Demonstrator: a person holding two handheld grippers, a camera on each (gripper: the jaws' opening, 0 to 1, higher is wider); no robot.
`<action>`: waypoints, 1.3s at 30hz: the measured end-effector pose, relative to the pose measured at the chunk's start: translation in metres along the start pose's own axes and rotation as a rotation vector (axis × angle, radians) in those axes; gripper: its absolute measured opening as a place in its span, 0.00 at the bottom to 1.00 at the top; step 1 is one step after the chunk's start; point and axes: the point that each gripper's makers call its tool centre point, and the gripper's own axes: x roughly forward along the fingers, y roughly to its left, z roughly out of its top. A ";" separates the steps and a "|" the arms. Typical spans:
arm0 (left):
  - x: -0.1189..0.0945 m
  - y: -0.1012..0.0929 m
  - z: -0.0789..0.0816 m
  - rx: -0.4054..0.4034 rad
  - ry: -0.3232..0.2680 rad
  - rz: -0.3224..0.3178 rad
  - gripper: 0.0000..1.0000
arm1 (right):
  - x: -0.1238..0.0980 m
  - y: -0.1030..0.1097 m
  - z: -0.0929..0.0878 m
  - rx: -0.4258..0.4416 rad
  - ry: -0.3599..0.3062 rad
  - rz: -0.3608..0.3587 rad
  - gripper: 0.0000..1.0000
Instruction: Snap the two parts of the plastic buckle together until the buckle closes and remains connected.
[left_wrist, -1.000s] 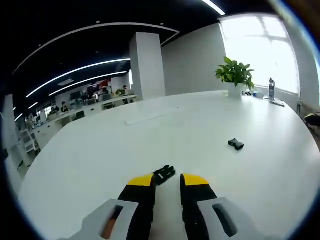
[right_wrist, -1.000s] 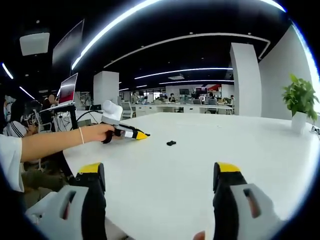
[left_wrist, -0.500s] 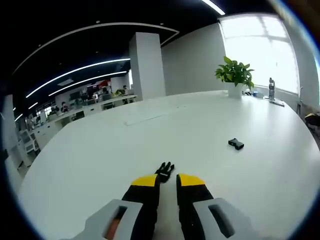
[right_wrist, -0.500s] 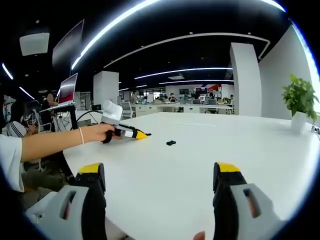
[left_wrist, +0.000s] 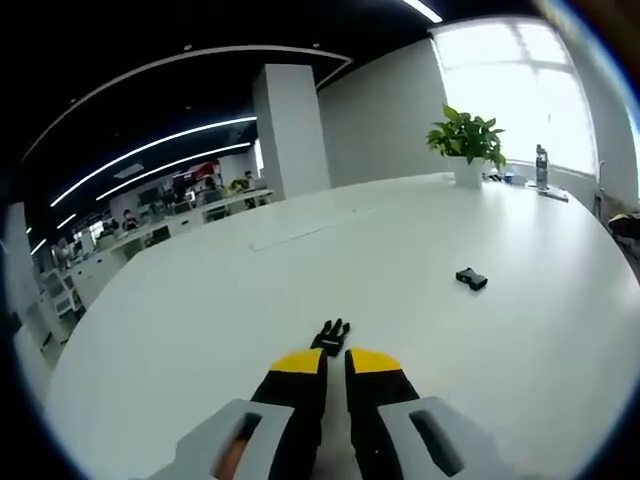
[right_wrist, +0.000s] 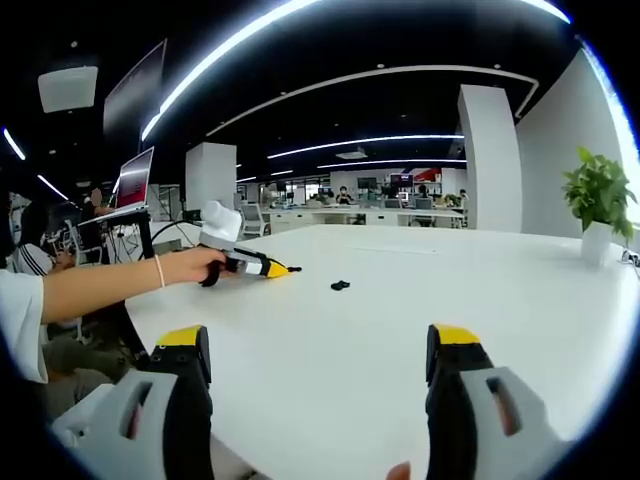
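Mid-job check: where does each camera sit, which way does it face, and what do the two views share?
Left gripper view: rides the left gripper, low over the white table, facing the pronged buckle part at its near-shut jaws; potted plant behind.
Right gripper view: rides the right gripper, jaws wide, facing across the table; the person's forearm shows.
Shared: left gripper, socket buckle part, plant.
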 end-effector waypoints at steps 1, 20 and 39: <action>0.000 0.000 0.000 0.002 -0.001 0.003 0.10 | 0.000 0.000 0.000 0.000 0.000 0.000 0.90; 0.006 0.007 0.008 -0.087 -0.036 0.004 0.26 | 0.001 0.001 -0.002 0.003 0.005 0.006 0.89; 0.017 0.007 0.005 -0.114 0.003 -0.009 0.20 | 0.001 0.003 -0.004 0.007 0.009 0.009 0.89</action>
